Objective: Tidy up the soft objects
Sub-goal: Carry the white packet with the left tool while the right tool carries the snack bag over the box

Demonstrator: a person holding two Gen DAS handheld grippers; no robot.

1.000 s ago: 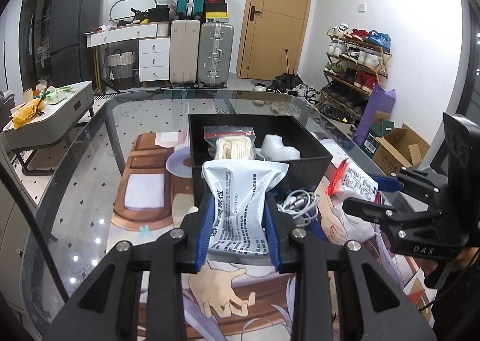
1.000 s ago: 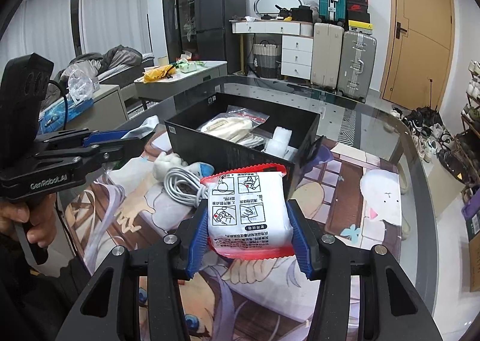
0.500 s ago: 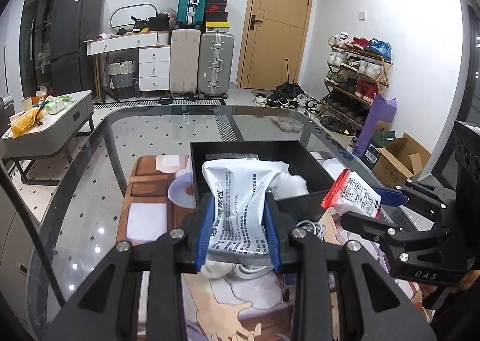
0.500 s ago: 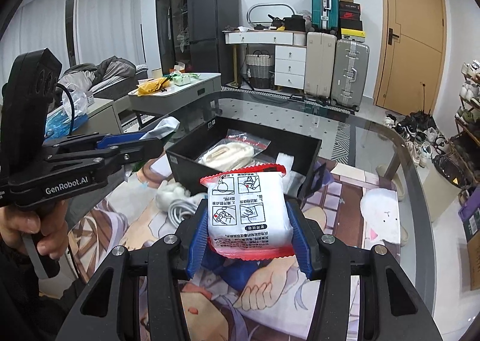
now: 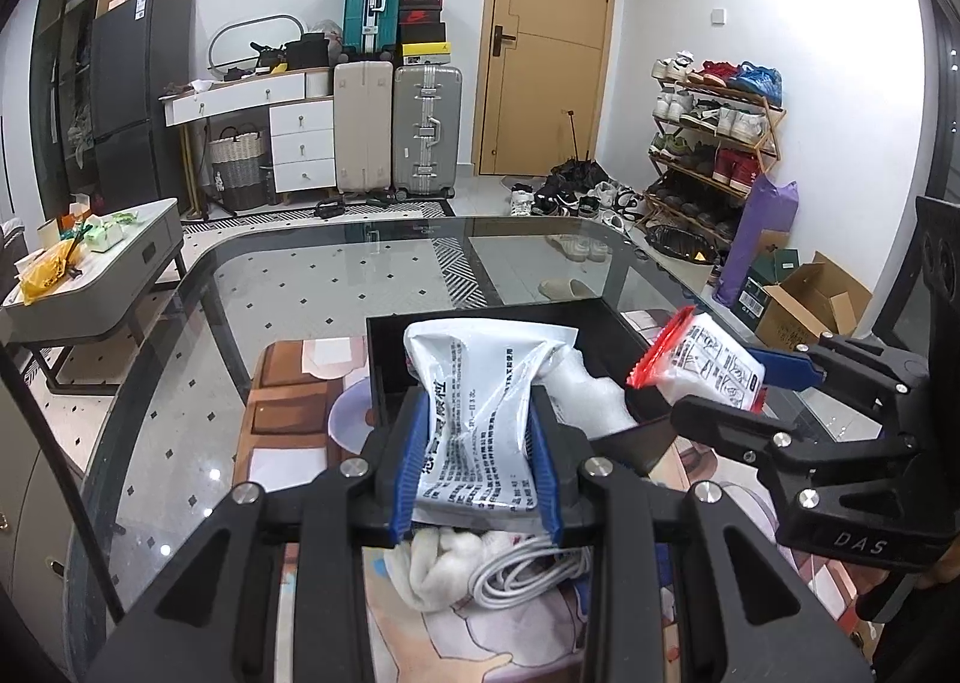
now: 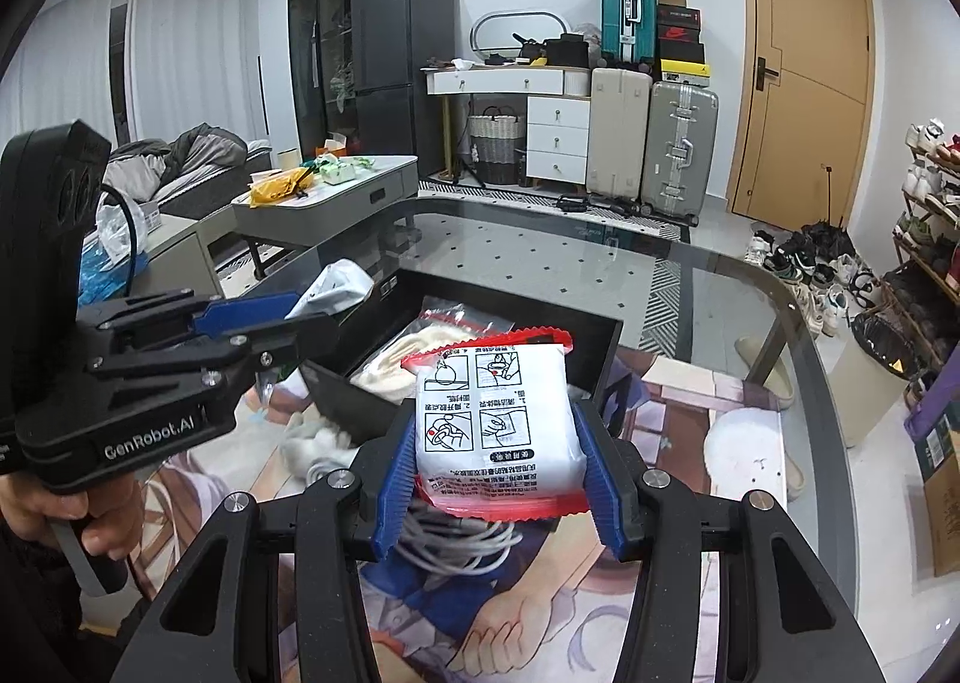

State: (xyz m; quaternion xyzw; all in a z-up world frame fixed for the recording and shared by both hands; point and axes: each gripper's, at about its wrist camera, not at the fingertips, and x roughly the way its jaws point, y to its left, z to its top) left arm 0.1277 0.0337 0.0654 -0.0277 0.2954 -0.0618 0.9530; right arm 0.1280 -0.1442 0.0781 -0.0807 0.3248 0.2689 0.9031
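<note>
My left gripper (image 5: 477,467) is shut on a grey-white printed pouch (image 5: 480,413), held up over the near side of the black box (image 5: 390,371). My right gripper (image 6: 495,470) is shut on a white pack with red edges (image 6: 498,419), raised over the box's near right corner (image 6: 606,347). In the left wrist view the right gripper and the red-edged pack (image 5: 714,365) hang at the right. Inside the box lie a clear bag of cream cloth (image 6: 414,353) and a white foam piece (image 5: 585,401). A white cable coil (image 5: 528,569) and a white cloth (image 5: 444,569) lie on the mat below.
The box stands on a printed mat (image 6: 660,611) on a glass table (image 6: 600,263). A person's hand (image 6: 90,509) holds the left gripper's handle. A low side table (image 5: 96,269) stands to the left, suitcases and a shoe rack beyond the far edge.
Both grippers have risen and moved forward toward the box with their packs still held. The cable and white cloth now sit lower, under the fingers.
</note>
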